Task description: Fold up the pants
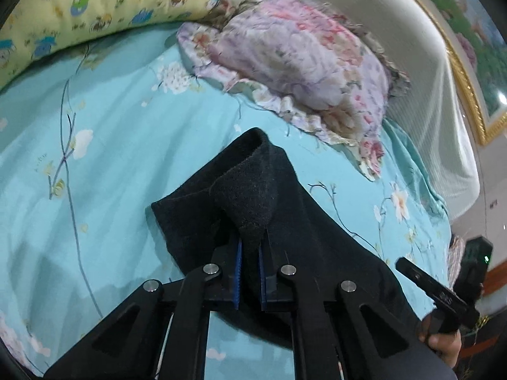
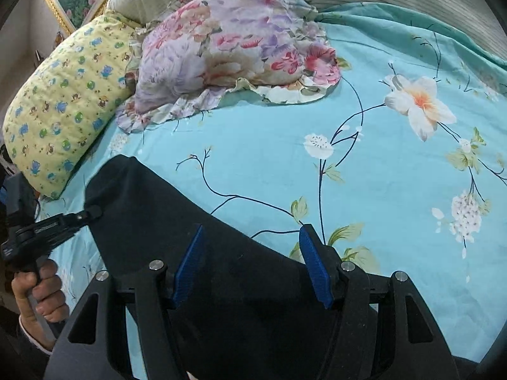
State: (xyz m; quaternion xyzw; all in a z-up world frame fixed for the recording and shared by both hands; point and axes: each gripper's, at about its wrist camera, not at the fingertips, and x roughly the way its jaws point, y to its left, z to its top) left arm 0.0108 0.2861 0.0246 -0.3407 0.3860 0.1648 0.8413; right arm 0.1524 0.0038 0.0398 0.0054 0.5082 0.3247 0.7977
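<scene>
Black pants (image 1: pixel 253 190) lie on a turquoise flowered bed sheet (image 1: pixel 111 133). My left gripper (image 1: pixel 250 247) is shut on a bunched fold of the pants' end and lifts it a little off the sheet. In the right wrist view the pants (image 2: pixel 164 209) spread below my right gripper (image 2: pixel 250 237), whose blue pads (image 2: pixel 190 262) stand wide apart over the cloth, holding nothing. The left gripper (image 2: pixel 92 213) shows at the left of that view, pinching the pants' edge. The right gripper's finger (image 1: pixel 427 285) shows at the right of the left wrist view.
A flowered pink and lilac pillow (image 2: pixel 228 41) and a yellow patterned pillow (image 2: pixel 63 101) lie at the head of the bed. A white headboard (image 1: pixel 412 47) and a gold-framed picture (image 1: pixel 469 72) stand behind. Open sheet (image 2: pixel 396 174) stretches to the right.
</scene>
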